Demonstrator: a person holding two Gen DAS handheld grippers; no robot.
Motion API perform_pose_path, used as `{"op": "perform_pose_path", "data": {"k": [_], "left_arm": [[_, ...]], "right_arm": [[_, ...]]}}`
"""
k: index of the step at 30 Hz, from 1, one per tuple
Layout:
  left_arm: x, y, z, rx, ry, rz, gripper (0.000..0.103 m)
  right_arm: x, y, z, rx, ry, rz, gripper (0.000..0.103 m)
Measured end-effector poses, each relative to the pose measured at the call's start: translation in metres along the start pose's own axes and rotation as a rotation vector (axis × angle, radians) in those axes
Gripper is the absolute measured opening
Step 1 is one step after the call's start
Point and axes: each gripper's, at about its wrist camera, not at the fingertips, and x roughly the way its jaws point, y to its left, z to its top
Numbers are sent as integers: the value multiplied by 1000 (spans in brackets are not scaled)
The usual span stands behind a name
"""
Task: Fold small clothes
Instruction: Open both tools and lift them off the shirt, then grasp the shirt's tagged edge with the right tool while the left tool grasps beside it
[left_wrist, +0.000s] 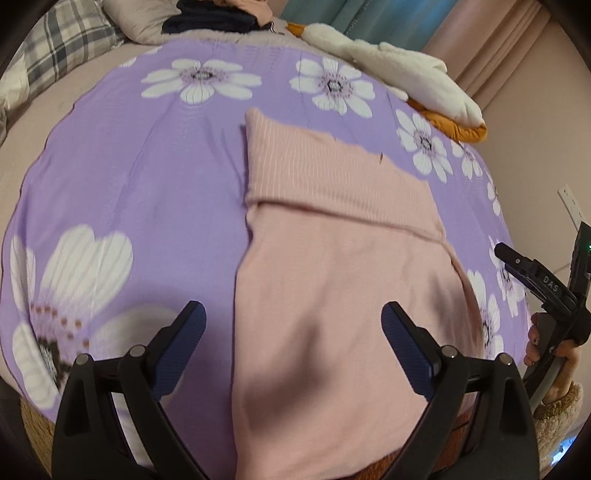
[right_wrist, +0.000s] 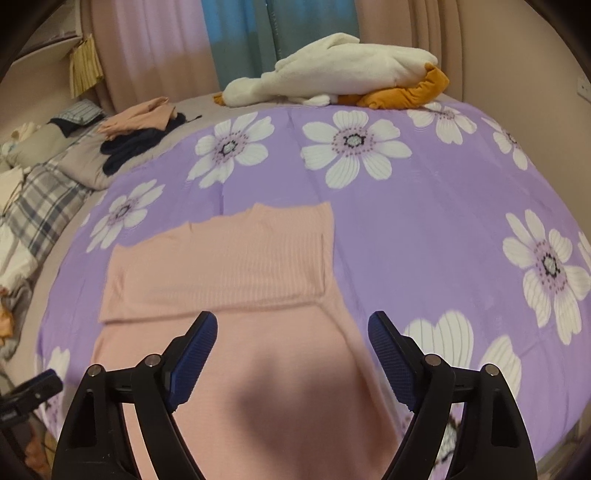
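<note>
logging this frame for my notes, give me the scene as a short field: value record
surface: purple flowered sheet
garment: pink ribbed top lying flat, far part folded over the near part
left gripper: open, holds nothing, above the top's near part
right gripper: open, holds nothing, above the top's near part
far edge: white and orange plush
other clothes: peach and dark pile off the sheet
bedding: plaid pillow
</note>
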Motion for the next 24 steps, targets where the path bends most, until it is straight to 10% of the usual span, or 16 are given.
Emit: {"op": "perform_pose_path", "data": {"k": [24], "left_arm": [[-4,0,-66,-16,17,-40,88]], "right_arm": [[-27,-45,-92,137,92,80,83]]}}
